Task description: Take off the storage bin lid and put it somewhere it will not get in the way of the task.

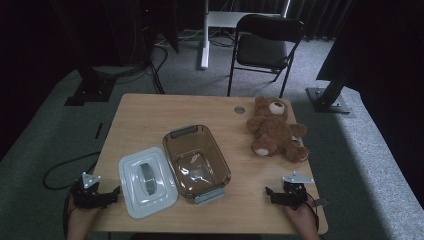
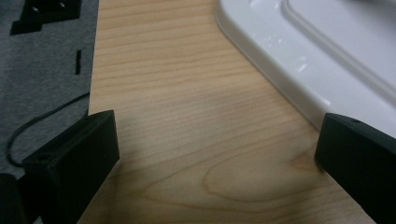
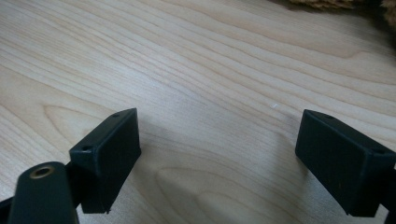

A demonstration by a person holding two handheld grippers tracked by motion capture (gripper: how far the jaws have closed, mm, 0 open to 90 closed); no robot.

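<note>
**A:** What sits on the table [image 1: 150, 107]?

**B:** In the high view, a wooden table takes up the middle of the frame. A clear brown container [image 1: 196, 162] sits open near the centre. Its white lid [image 1: 147, 181] lies flat just to the left of it, lower left of centre, the two edges touching or nearly so. A brown teddy bear [image 1: 276, 131] lies toward the upper right of the tabletop, well apart from the container.

**A:** Where are the grippers?

**B:** The left gripper [image 1: 112, 193] is at the lower left of the frame, just beside the lid's left edge. Its jaws are spread wide with nothing between them. In the left gripper view, bare wood shows between the jaws, and the lid [image 2: 327, 60] fills the upper right corner, close to the right-hand jaw.

**A:** And the other one?

**B:** The right gripper [image 1: 272, 194] is at the lower right, below the bear. Its jaws are also spread wide and empty over bare wood. In the right gripper view, a strip of the bear's fur [image 3: 327, 3] shows along the top edge.
</note>
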